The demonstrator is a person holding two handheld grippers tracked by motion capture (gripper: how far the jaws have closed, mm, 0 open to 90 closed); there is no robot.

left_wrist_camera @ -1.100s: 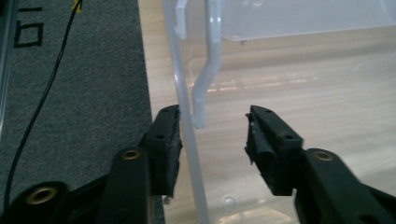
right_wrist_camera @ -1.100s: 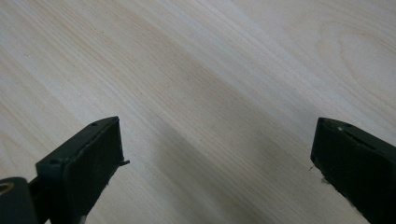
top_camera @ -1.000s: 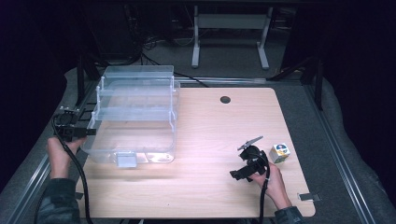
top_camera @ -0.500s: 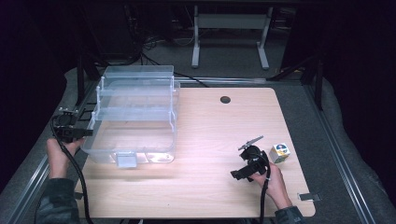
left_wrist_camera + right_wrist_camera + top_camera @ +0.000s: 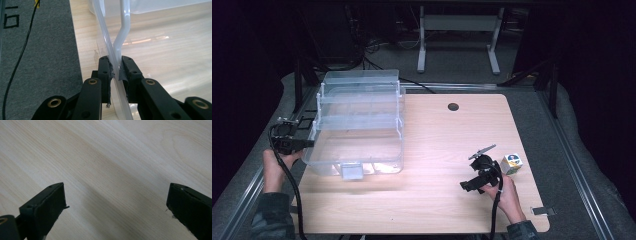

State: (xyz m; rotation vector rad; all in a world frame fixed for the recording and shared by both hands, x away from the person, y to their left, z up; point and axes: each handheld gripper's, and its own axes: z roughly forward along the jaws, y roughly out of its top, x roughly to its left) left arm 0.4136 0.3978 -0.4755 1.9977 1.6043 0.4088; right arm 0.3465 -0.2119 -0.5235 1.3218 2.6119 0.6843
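Observation:
A clear plastic tiered organizer box (image 5: 357,125) stands on the left part of the wooden table (image 5: 437,210). At its near left corner my left gripper (image 5: 304,145) is shut on the box's thin clear side wall (image 5: 105,32). In the left gripper view the two pads (image 5: 109,71) press that wall from both sides at the left gripper (image 5: 115,65), just below a bent white hinge bar (image 5: 125,22). My right gripper (image 5: 472,169) hovers low over the table's near right part. Its jaws stand wide apart, and the right gripper (image 5: 117,197) has only bare wood between them.
A small cube with coloured faces (image 5: 512,163) lies on the table just right of the right gripper. A round cable hole (image 5: 453,106) sits near the far edge. Grey matting (image 5: 257,175) borders the table on the left, with a cable trailing over it.

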